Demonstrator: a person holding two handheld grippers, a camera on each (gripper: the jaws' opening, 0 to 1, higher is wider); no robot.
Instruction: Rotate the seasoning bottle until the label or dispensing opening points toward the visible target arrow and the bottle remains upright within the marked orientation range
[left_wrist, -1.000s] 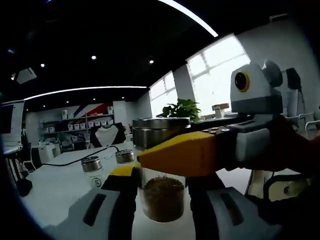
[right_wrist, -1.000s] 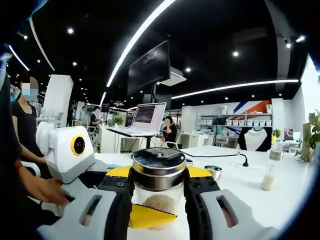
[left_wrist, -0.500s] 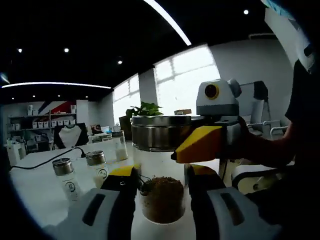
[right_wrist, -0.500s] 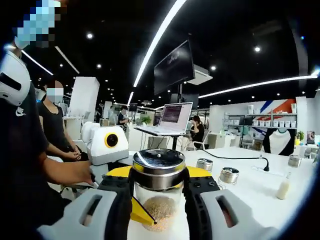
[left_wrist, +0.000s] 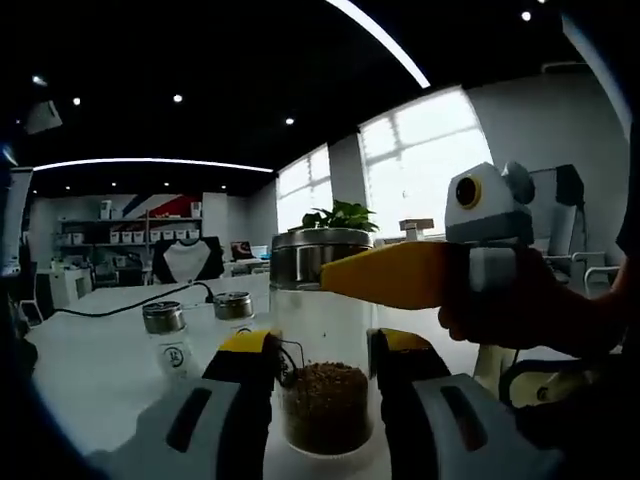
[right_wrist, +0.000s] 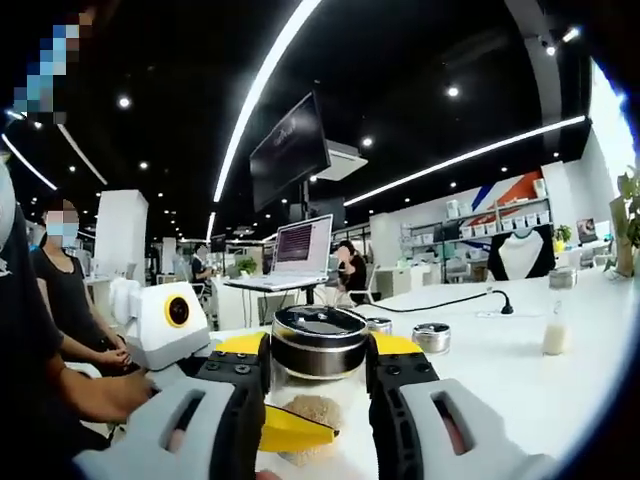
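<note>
Both grippers are clamping the seasoning bottle (left_wrist: 322, 350): left gripper (left_wrist: 322, 352) at the glass, right gripper (right_wrist: 317, 352) at the lid (turn slowly, keeping it upright).

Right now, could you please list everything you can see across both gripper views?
seasoning bottle: one, clear glass with a steel lid, brown granules at the bottom, upright between both grippers.
small shakers: two, clear with metal caps, on the table behind the bottle.
white bottle: one, small, far side of the table.
table: one, white, with a black cable running across it.
laptop: one, open, on a stand in the background.
potted plant: one, green, by the windows.
left gripper: yellow-tipped jaws closed on the bottle's glass body.
right gripper: yellow-tipped jaws closed at the lid.
</note>
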